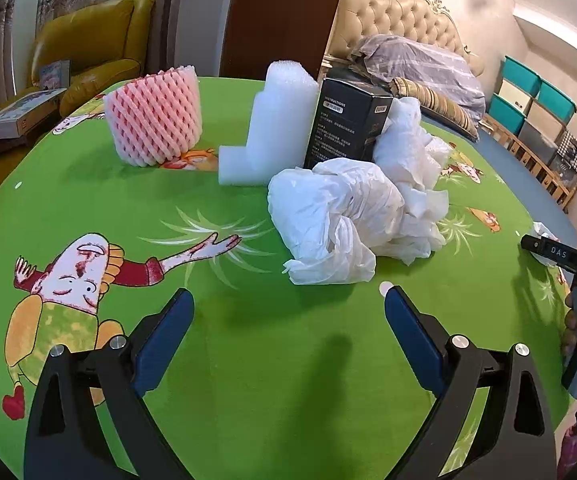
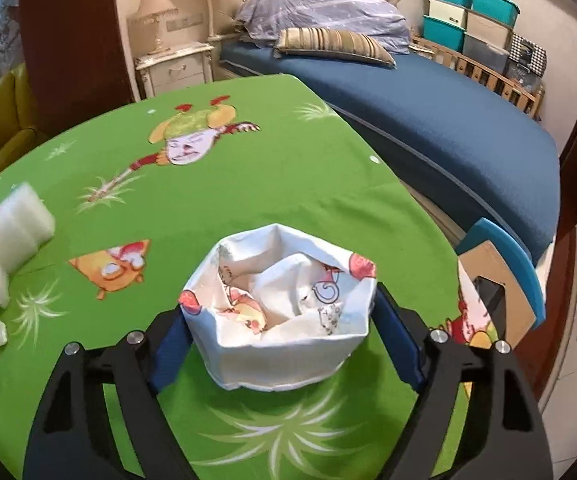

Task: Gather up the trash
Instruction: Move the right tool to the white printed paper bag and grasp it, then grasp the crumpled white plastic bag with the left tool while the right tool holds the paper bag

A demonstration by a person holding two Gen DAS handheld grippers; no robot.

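The crumpled white plastic bag point(image 1: 328, 220) lies on the table point(image 1: 248, 340), just ahead of the spread left claw point(image 1: 288, 304). The cartoon-print bag point(image 2: 278, 312) is bracketed by the right claw point(image 2: 278, 320); it should be steadied while trash is dropped in.

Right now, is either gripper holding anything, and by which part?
The right gripper clasps the white cartoon-print paper bag by its two opposite side walls. The left gripper is open, holding nothing.

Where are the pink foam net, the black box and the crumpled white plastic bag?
Pink foam fruit net point(image 1: 154, 118), left wrist view, middle of its side.
Black cardboard box point(image 1: 348, 120), left wrist view, printed front.
Crumpled white plastic bag point(image 1: 328, 216), left wrist view, centre.
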